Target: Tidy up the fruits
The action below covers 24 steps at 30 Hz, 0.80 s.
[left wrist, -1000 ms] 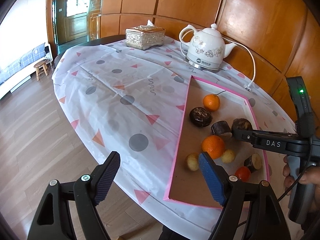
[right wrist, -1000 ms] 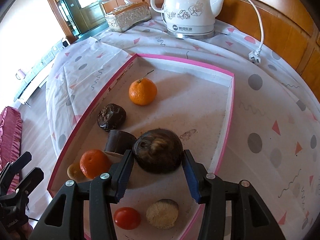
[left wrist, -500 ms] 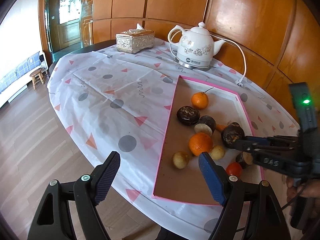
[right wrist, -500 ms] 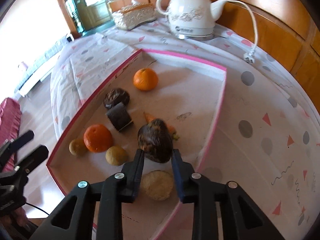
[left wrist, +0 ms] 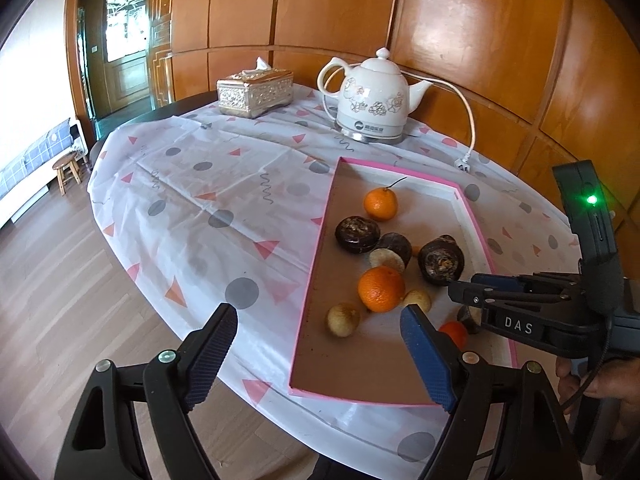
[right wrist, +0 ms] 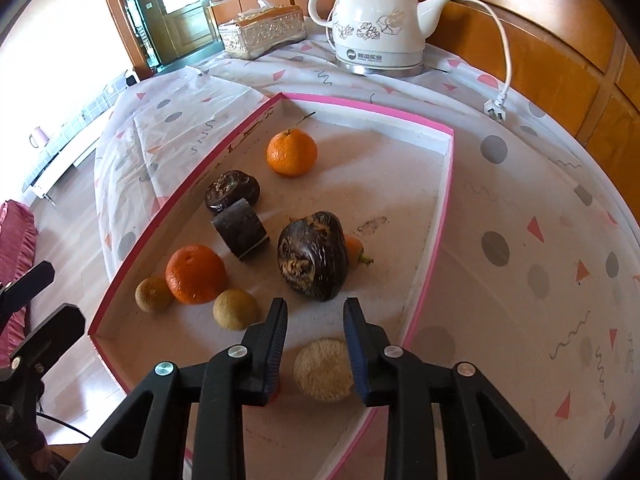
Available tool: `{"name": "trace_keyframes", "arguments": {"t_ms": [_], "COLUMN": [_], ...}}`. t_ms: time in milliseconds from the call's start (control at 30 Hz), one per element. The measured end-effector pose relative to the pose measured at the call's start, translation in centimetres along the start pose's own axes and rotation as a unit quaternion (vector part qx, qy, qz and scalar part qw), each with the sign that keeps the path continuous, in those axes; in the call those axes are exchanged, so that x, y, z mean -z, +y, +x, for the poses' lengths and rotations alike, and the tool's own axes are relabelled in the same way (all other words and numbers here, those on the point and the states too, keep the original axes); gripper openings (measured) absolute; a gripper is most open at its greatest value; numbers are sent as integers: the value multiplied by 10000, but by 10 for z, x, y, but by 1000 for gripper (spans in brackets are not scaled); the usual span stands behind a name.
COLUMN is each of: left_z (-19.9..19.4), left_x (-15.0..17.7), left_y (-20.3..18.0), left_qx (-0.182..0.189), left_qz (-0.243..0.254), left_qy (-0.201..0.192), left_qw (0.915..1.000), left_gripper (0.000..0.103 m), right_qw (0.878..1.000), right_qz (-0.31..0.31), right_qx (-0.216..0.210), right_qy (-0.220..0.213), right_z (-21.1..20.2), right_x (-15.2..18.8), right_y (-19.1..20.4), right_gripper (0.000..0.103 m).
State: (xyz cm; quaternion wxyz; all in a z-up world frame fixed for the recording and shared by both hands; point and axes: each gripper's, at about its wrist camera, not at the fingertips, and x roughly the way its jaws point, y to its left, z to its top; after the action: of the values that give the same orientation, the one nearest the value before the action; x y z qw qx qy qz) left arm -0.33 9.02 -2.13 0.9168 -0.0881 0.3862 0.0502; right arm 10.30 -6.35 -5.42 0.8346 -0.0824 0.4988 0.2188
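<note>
A pink-rimmed tray (right wrist: 447, 184) (left wrist: 320, 240) holds the fruits. A large dark fruit (right wrist: 313, 255) (left wrist: 441, 260) lies in the tray's middle, just ahead of my right gripper (right wrist: 316, 314), which is open and empty behind it. Two oranges (right wrist: 292, 153) (right wrist: 196, 274), a dark round fruit (right wrist: 232, 191), a dark cut piece (right wrist: 240, 233) and two small tan fruits (right wrist: 235, 309) (right wrist: 154, 294) lie around. A pale cut fruit (right wrist: 323, 369) sits under the right fingers. My left gripper (left wrist: 318, 356) is open and empty, held above the table's near edge.
A white electric kettle (right wrist: 376, 20) (left wrist: 374, 96) with cord and plug (right wrist: 496, 106) stands behind the tray. A silver tissue box (right wrist: 262, 34) (left wrist: 255, 93) is at the far left. The patterned tablecloth (left wrist: 200, 200) hangs over the edge; wood wall behind.
My right gripper let go of the large dark fruit, opened a little and drew back; the fruit now rests in the tray. The left gripper stayed open and shifted slightly.
</note>
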Motion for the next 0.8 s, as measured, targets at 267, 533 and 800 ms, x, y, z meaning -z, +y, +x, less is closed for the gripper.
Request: {"name": "trace_keyframes", "arguments": {"t_ms": [267,533,800], "left_z": [-14,-26,-28], "left_x": [-1,-1,2], "left_y": [-11,-26,-42], "left_qx": [76,91,154], "left_qz": [191,389,493], "left_qy": [-260,-499,-492], "left_qw": [9995,9980,9975], "left_gripper": [91,103,103], "right_qw": [9991,9958,9918], "right_qz": [134,336,619], "right_qx": [148,411,667], "right_qy": [-373,-748,-893], "right_z": [-31,-61,-76], "right_x": [17,44,78], "right_y": [3,6,0], "right_gripper": [35,39,45]}}
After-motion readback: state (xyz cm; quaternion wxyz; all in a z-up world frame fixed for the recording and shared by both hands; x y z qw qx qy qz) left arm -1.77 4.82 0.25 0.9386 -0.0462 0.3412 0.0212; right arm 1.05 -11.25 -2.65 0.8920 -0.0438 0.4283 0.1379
